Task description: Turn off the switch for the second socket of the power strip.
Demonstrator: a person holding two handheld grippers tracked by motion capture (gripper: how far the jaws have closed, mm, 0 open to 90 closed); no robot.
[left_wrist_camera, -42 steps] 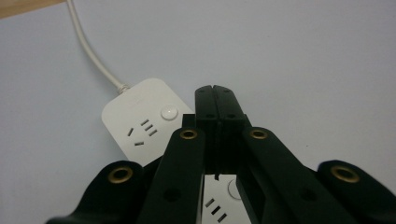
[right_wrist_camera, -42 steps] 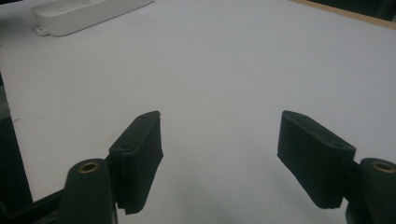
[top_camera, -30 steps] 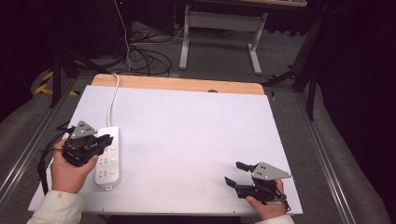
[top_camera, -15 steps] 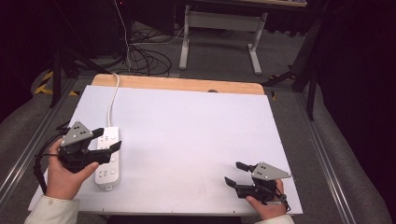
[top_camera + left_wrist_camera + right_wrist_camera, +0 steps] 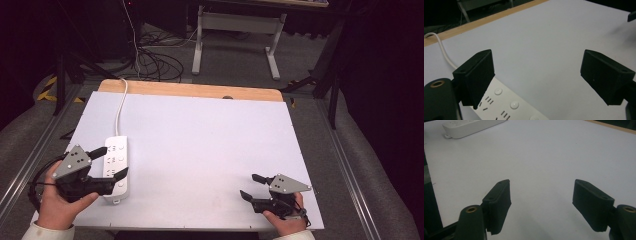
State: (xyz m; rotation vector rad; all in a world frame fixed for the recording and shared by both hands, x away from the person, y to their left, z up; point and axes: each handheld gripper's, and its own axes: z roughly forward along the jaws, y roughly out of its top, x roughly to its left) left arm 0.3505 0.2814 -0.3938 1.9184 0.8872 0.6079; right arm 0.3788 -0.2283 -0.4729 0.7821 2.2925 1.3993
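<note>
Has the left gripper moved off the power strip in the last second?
No. The left gripper has turned and opened, and its jaws now reach across the power strip, one nearer the cord end; the strip itself has stayed put.

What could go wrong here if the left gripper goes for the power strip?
The left gripper is open, its jaws straddling the power strip from the side, so closing could press one of the round buttons. The strip lies near the table's front edge, and its cord runs off the far edge, so a lift may drag the cord or tip the strip. The right gripper is open and far off, unable to steady it.
</note>
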